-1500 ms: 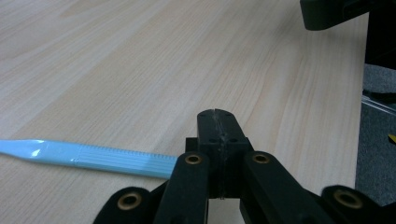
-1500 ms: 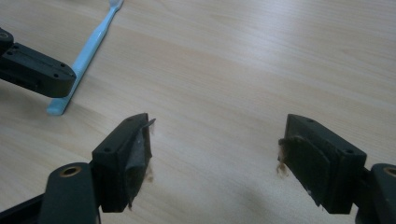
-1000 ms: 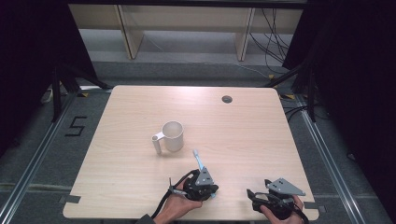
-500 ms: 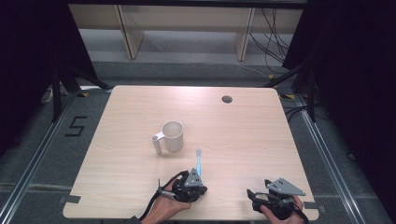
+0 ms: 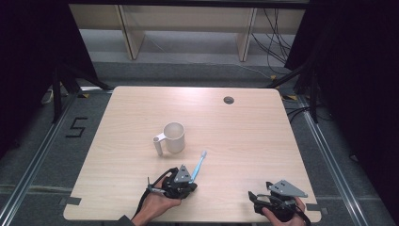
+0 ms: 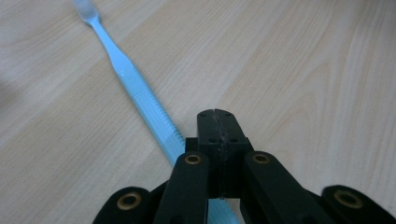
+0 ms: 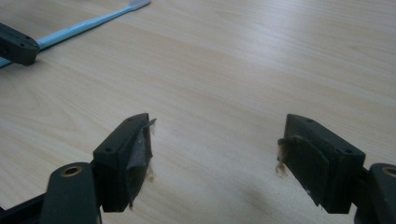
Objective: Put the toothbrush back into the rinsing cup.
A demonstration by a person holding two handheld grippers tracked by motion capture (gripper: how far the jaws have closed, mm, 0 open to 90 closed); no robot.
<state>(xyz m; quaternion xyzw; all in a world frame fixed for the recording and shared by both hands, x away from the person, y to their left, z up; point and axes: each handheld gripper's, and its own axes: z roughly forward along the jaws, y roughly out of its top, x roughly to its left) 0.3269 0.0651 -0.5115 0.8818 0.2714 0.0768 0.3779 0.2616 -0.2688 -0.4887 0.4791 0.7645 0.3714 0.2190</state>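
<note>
A light blue toothbrush (image 5: 199,164) lies flat on the wooden table (image 5: 141,117), bristle end pointing away and right. Its handle (image 6: 126,74) runs under my left gripper (image 6: 215,114), whose jaws are pressed together tip to tip with nothing visible between them. A hand holds that gripper (image 5: 188,181) near the front edge. The white mug (image 5: 174,137) stands upright just beyond, handle to the left. My right gripper (image 7: 215,158) hovers open over bare wood at the front right (image 5: 258,200). The right gripper view shows the toothbrush (image 7: 84,25) and the left gripper's jaw tip (image 7: 16,46) at top left.
A small round cable hole (image 5: 228,100) sits near the table's far edge. Shelving and cables stand behind the table; dark floor and rails flank it. The near edge is close behind both hands.
My left gripper has shifted left along the front edge. The toothbrush has swung so its head points further right and now lies flat. The right gripper has stayed put.
</note>
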